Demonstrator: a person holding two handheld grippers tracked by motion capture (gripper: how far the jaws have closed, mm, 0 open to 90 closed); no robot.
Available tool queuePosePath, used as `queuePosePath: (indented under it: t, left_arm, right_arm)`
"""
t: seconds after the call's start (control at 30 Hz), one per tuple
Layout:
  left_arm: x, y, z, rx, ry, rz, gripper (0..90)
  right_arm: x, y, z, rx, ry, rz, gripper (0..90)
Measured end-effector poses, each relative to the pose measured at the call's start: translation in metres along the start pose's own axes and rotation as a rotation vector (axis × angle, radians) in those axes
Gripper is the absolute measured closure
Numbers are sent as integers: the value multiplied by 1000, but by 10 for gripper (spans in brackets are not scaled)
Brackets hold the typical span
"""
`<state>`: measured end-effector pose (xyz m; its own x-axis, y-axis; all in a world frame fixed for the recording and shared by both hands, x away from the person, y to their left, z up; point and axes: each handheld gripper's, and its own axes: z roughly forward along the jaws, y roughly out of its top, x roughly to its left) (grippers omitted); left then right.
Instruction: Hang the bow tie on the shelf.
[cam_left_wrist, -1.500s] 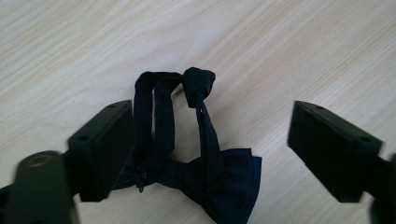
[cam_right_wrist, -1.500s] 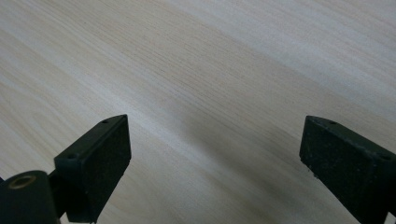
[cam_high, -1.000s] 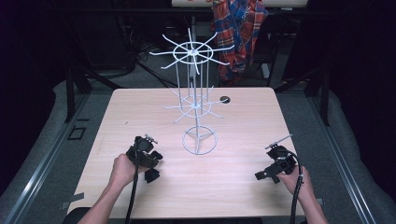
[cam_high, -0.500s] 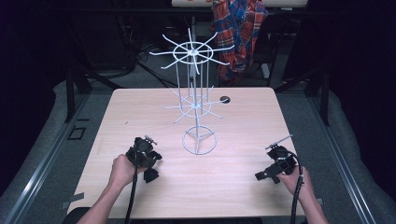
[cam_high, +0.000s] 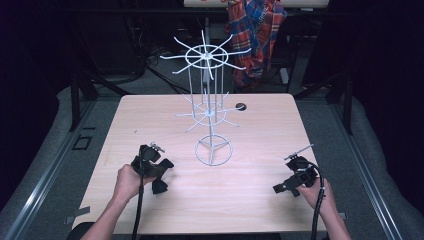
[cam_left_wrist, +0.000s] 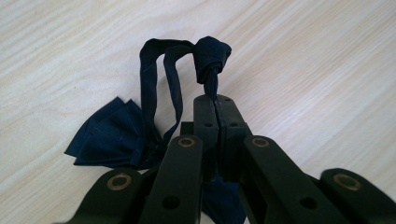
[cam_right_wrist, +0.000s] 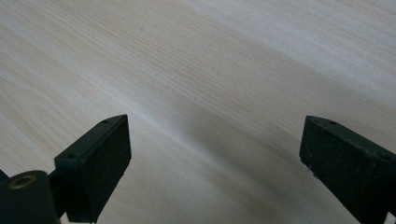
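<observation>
A white wire display rack (cam_high: 209, 107) stands upright near the middle of the pale wooden counter (cam_high: 260, 195), its ring base toward the near side. A small dark round hole (cam_high: 241, 106) sits by the far edge. A plaid shirt (cam_high: 256, 30) hangs beyond the counter.

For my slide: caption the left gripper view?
Left gripper shut on navy bow tie's strap above the wooden table.
</observation>
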<state>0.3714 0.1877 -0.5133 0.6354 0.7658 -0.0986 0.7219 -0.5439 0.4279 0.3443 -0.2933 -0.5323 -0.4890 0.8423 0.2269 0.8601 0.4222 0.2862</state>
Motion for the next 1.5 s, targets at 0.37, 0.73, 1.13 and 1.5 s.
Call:
queuePosePath:
  t: [0.37, 0.73, 1.13, 1.5]
  left_arm:
    - [6, -3, -13, -87, -38, -36, 889]
    - [15, -5, -25, -161, -62, -85, 890]
    - [23, -7, -37, -242, -98, -130, 890]
    - [28, -5, -45, -305, -114, -153, 890]
  right_arm:
    - [2, -1, 2, -29, -3, 25, 87]
    - [2, -1, 2, -28, -3, 25, 87]
    - [1, 0, 1, -5, 4, 8, 87]
    - [1, 0, 1, -2, 4, 6, 87]
